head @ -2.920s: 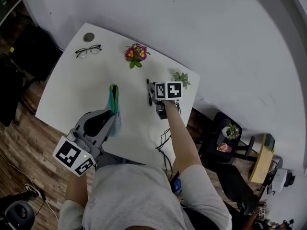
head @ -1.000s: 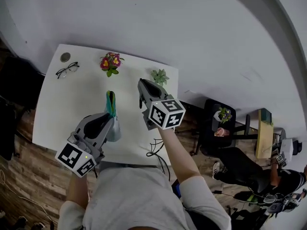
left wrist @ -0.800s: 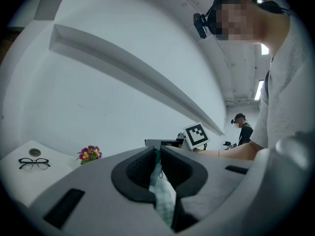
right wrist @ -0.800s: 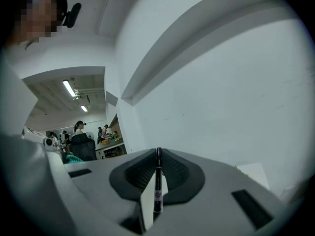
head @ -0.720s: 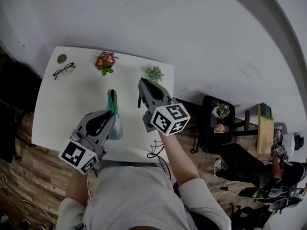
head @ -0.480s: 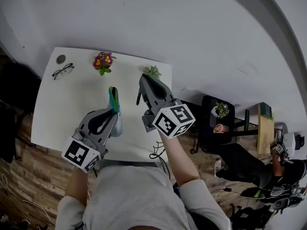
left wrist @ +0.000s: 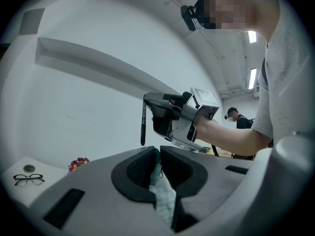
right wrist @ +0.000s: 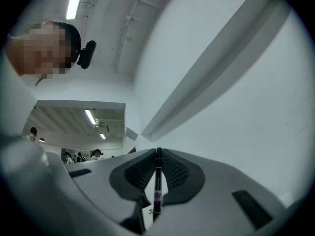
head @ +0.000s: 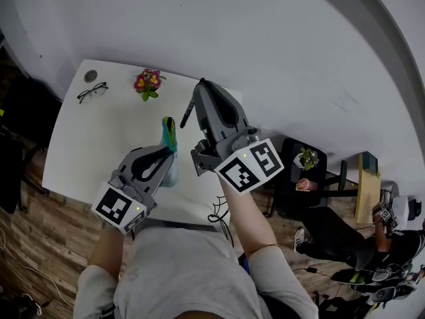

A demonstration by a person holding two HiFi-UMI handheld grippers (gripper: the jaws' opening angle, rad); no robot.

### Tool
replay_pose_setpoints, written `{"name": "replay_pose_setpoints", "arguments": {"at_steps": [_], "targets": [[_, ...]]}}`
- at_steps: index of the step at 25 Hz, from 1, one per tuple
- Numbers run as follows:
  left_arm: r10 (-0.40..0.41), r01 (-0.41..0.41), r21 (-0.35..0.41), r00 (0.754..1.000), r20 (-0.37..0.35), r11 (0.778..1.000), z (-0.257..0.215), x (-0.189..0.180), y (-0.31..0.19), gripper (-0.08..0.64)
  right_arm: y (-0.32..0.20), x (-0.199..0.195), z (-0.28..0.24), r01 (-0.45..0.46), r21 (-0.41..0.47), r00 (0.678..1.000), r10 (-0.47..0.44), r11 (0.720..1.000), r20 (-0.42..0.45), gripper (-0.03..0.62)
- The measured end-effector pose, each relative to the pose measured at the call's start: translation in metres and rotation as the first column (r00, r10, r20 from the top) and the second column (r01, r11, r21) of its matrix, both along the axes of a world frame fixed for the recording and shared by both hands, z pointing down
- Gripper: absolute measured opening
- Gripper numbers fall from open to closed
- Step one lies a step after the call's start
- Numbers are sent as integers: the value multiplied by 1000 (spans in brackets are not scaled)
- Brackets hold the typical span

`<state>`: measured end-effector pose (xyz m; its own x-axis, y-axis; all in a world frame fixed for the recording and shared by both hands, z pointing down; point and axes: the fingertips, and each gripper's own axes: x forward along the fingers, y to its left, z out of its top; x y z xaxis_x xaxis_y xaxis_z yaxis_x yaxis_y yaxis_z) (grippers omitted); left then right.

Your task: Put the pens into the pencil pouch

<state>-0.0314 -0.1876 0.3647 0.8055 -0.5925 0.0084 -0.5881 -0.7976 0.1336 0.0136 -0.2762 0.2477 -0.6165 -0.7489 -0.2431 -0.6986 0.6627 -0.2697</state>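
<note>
A teal pencil pouch point(head: 169, 135) is pinched by its edge in my left gripper point(head: 167, 150), above the white table point(head: 99, 145). In the left gripper view the pouch's pale fabric point(left wrist: 162, 195) hangs down between the shut jaws of the left gripper point(left wrist: 156, 154). My right gripper point(head: 201, 89) is raised just right of the pouch, shut on the upper end of a black pen point(head: 187, 114) that points down. The left gripper view shows that right gripper point(left wrist: 172, 114) and the hanging pen point(left wrist: 143, 122) close ahead. In the right gripper view the pen point(right wrist: 157, 181) sits between the right gripper's point(right wrist: 158, 154) jaws.
On the table's far side lie black glasses point(head: 91, 93), a grey disc point(head: 90, 76) and a small flower plant point(head: 147, 82). Wood floor lies left of the table. A chair and a small plant point(head: 307, 158) stand to the right, past the table edge.
The right gripper has risen from the table with the pen and come closer to the pouch. The left gripper has lifted a little and shifted right with the pouch.
</note>
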Motion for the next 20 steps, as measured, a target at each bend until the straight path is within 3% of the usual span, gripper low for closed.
{"name": "replay_pose_setpoints", "arguments": {"at_steps": [13,20], "targets": [[-4,3,38,1000,23,999,-9,10,5,55,5,-12,25,82,-70,996,-80,994,42,54],[-13,12,46,1000,23,999,-11,9,3,55,10,-11,35,107,-102,994,-105,989,24,54]]}}
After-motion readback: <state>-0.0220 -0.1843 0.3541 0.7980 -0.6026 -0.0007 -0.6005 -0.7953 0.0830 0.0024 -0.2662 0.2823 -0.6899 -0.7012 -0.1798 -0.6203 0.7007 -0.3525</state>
